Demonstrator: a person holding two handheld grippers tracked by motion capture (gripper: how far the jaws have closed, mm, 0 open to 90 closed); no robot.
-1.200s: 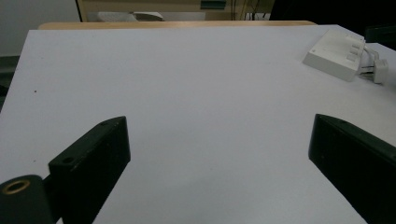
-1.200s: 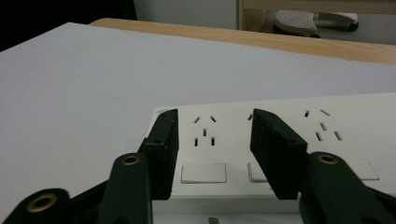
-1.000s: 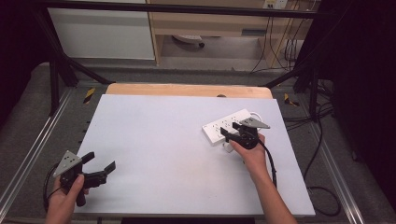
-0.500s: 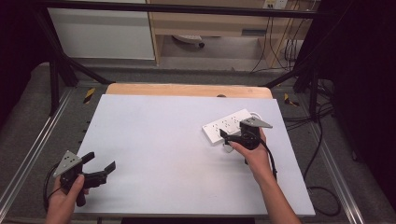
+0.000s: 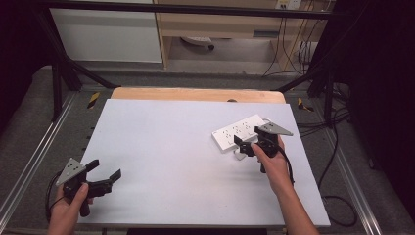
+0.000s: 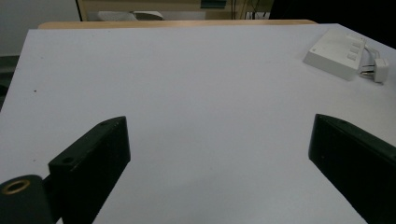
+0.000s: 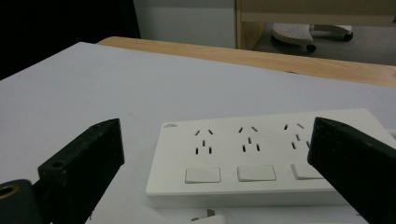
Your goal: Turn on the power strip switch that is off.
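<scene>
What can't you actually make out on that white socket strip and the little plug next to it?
- Power strip: its right end sits behind the right claw's jaw in the right gripper view, so the third switch is half hidden.
- Plug: cut off by the bottom edge there; in the high view the right claw covers it.
- Small logo near the strip's corner: too small to read.
- In the left gripper view the strip's sockets are too far off to tell.

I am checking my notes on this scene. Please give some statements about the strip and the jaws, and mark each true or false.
1. The power strip has three switches. True.
2. The right gripper grips the strip. False: its jaws stand open, holding nothing.
3. A white plug lies beside the strip. True.
4. The left gripper is over the strip. False: it is at the table's near left corner.
</scene>
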